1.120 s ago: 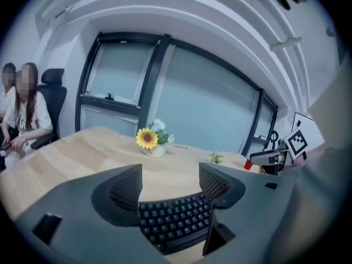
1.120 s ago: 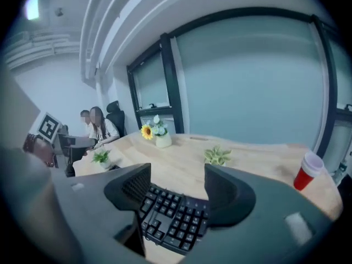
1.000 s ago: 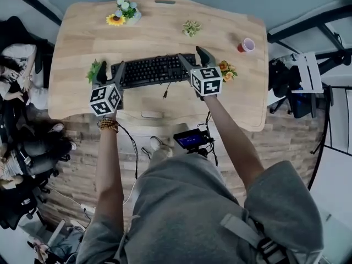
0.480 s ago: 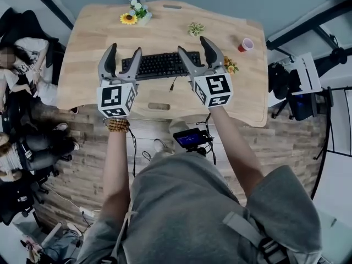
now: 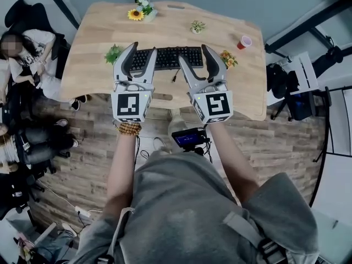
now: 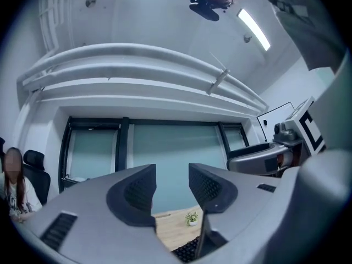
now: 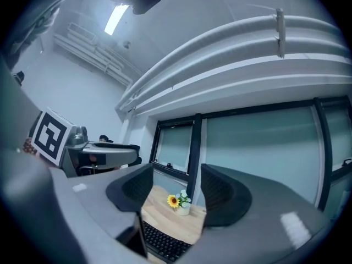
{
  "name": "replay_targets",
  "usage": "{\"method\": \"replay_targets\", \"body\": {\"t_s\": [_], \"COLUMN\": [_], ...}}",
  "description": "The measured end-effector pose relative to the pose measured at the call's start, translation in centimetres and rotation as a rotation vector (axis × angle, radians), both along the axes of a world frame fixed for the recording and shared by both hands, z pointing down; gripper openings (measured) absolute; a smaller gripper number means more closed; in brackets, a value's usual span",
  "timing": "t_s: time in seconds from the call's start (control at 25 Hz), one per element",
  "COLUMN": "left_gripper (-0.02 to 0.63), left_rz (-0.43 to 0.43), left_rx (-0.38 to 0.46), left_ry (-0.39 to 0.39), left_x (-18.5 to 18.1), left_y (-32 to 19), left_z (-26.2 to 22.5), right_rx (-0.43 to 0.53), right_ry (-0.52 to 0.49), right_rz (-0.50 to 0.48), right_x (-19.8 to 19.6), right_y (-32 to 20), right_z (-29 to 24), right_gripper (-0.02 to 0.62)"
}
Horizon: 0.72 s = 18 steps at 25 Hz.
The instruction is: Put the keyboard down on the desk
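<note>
The black keyboard [image 5: 168,58] lies flat on the wooden desk [image 5: 93,32], with its cable hanging off the front edge. Both grippers are raised above the desk, well clear of the keyboard. My left gripper [image 5: 142,51] hangs over the keyboard's left end, its jaws closing with nothing between them. My right gripper [image 5: 192,53] hangs over the right end, its jaws still wide, closing slightly, and empty. The left gripper view shows my left gripper [image 6: 171,188] with a keyboard [image 6: 187,250] corner far below. The right gripper view shows my right gripper [image 7: 171,188] above the keyboard [image 7: 165,243].
On the desk stand a sunflower pot [image 5: 143,11], a small plant [image 5: 197,26], a green plant [image 5: 113,54], orange flowers [image 5: 226,58] and a red cup [image 5: 243,42]. A person [image 5: 27,48] sits left of the desk.
Both grippers have lifted up and back from the keyboard's ends, toward the head camera. The keyboard stays on the desk. The left jaws have narrowed.
</note>
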<state>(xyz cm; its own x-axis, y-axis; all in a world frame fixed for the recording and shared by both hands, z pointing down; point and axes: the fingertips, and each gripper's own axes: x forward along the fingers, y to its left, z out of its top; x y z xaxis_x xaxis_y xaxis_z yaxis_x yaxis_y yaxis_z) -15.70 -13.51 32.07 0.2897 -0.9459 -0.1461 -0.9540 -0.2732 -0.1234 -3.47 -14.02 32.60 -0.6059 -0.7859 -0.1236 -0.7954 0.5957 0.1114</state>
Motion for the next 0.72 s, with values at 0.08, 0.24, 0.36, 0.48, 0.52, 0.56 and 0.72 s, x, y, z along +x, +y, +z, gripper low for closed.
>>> {"method": "replay_targets", "body": {"t_s": [0.08,0.24,0.36,0.48,0.52,0.56,0.72], "left_gripper": [0.161,0.119,0.086,0.057,0.052,0.046,0.029], "left_rz": [-0.005,-0.021,-0.039,-0.054,-0.056,-0.059,-0.07], "left_rx": [0.014,0.019,0.007,-0.009,-0.014,-0.019,-0.043], "left_ry": [0.007,0.016,0.016,0.017,0.016,0.015,0.033], "left_x": [0.3,0.5,0.4,0.4,0.4,0.2,-0.6], "left_y": [1.3,2.8,3.8,4.6,4.8,5.0,5.7], "left_z": [0.0,0.6,1.8,2.9,3.2,3.6,5.5], "right_rx": [-0.001,-0.017,-0.031,-0.051,-0.058,-0.066,-0.095], "right_ry": [0.001,0.001,0.002,0.002,0.003,0.006,0.02], "right_rz": [-0.002,0.005,0.016,0.023,0.024,0.025,0.034], "right_x": [-0.2,-0.3,-0.1,0.3,0.5,0.5,0.8], "right_y": [1.5,3.2,4.1,4.8,5.0,5.1,5.7], "right_z": [0.4,1.7,2.8,4.2,4.7,5.2,7.3], "right_gripper": [0.259,0.241,0.221,0.196,0.19,0.185,0.152]}}
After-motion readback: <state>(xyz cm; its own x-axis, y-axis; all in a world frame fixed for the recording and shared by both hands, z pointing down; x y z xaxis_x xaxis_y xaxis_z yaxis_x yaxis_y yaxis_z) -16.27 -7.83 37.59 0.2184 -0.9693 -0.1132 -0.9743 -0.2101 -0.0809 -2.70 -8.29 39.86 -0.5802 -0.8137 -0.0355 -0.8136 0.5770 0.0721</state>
